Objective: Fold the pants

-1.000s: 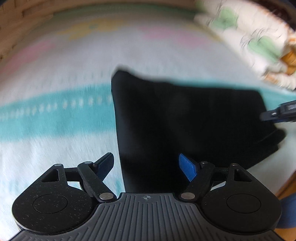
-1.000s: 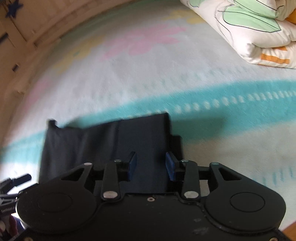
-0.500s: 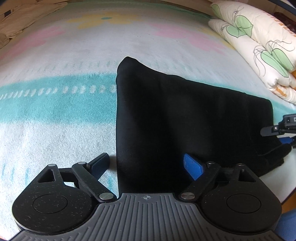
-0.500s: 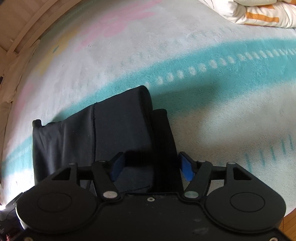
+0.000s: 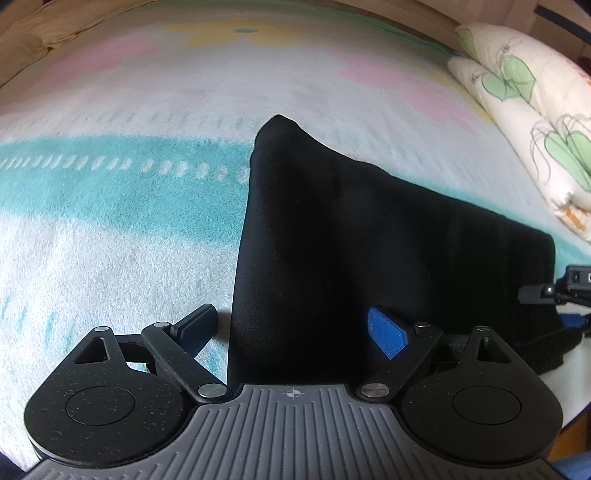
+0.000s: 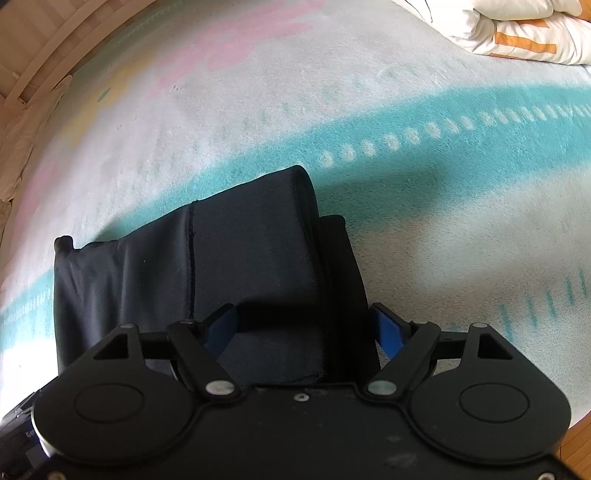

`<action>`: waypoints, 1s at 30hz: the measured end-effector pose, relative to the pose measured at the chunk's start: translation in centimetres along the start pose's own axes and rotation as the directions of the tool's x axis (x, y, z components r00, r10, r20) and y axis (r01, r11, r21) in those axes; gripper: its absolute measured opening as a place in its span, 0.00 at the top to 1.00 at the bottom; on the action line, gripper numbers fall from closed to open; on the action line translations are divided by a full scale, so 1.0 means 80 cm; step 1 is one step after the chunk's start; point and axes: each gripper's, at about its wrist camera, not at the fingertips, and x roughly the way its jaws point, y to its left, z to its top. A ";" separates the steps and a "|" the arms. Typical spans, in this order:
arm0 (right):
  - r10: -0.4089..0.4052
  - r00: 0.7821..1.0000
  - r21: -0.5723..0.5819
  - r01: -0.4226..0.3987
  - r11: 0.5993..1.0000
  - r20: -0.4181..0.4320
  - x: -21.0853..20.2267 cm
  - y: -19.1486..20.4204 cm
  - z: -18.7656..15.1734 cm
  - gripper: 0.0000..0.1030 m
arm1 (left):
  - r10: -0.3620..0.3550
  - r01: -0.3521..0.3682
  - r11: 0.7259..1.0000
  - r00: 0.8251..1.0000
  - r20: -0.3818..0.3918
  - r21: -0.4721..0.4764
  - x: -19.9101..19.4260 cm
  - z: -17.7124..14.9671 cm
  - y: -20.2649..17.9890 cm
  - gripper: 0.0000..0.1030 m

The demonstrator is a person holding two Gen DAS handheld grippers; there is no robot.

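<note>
Black pants (image 5: 369, 236) lie folded into a flat rectangle on a pastel blanket (image 5: 110, 229). My left gripper (image 5: 291, 328) is open, its jaws wide apart over the near left corner of the pants, one finger off the cloth on the blanket. In the right wrist view the pants (image 6: 236, 266) show a folded top layer with a seam. My right gripper (image 6: 306, 328) is open and straddles the near right end of the fold. The right gripper's tip also shows in the left wrist view (image 5: 554, 291) at the pants' right edge.
The blanket (image 6: 406, 229) has teal stripes and pink and yellow flowers. White pillows with green leaves (image 5: 528, 110) lie at the far right, and also show in the right wrist view (image 6: 517, 33). A wooden frame (image 6: 40, 55) runs along the far left.
Both grippers have come lower and closer over the pants. My right gripper's jaws have opened wider around the folded end. The pants lie as before.
</note>
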 end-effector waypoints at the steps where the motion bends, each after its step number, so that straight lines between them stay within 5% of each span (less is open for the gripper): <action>1: 0.000 1.000 -0.001 0.000 1.000 0.000 0.000 0.000 0.000 0.17 | -0.005 0.005 1.000 1.000 0.004 -0.008 0.000 0.000 0.001 0.14; 13: 0.000 1.000 -0.014 0.000 1.000 -0.006 0.002 0.003 -0.001 0.15 | -0.019 0.019 1.000 0.999 -0.027 0.005 0.003 0.005 0.003 0.15; 21: 0.012 1.000 -0.066 -0.014 0.998 -0.024 0.004 0.005 -0.001 0.14 | -0.103 0.095 0.981 0.994 -0.040 -0.166 0.017 0.035 0.034 0.24; 26: 0.026 0.999 -0.076 -0.029 0.997 -0.032 0.001 0.004 0.001 0.14 | -0.076 0.072 0.994 0.996 -0.039 -0.080 0.030 0.045 0.016 0.24; 30: 0.054 0.998 -0.098 -0.057 0.994 -0.029 -0.003 -0.001 0.000 0.20 | -0.075 0.072 0.995 0.997 -0.031 -0.074 0.027 0.046 0.007 0.44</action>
